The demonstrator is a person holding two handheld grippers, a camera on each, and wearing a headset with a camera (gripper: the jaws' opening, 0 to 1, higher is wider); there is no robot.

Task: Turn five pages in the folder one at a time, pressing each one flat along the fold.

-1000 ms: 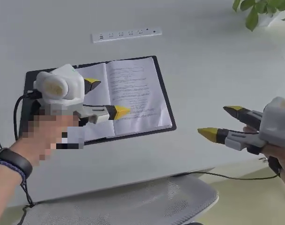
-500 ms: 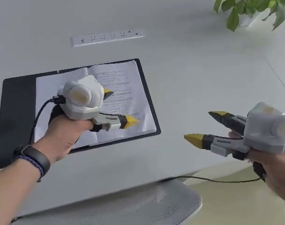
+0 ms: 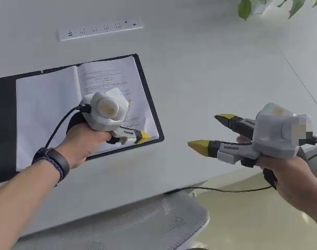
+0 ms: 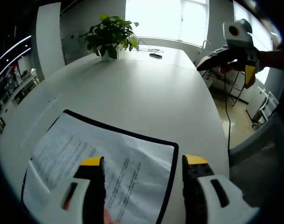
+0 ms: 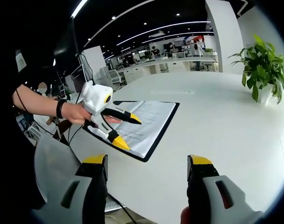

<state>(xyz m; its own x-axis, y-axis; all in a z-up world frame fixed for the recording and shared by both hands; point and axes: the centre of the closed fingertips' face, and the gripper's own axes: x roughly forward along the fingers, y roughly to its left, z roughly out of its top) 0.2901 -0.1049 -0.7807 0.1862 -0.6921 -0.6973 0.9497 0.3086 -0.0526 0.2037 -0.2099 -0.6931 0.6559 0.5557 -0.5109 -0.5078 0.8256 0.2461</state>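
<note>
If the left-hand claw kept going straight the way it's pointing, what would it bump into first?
Most likely the folder's right-hand page, near its black outer edge, or the white table just beyond it. The left gripper points low across that page, jaws open; how high it hovers is unclear.

Folder cut off at left edge, page print unreadably small, plant cropped at top

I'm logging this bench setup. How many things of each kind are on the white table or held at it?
Hand-held gripper: 2, left hand-held gripper and right hand-held gripper
Open folder: 1
Power strip: 1
Potted plant: 1
Total: 5
</note>
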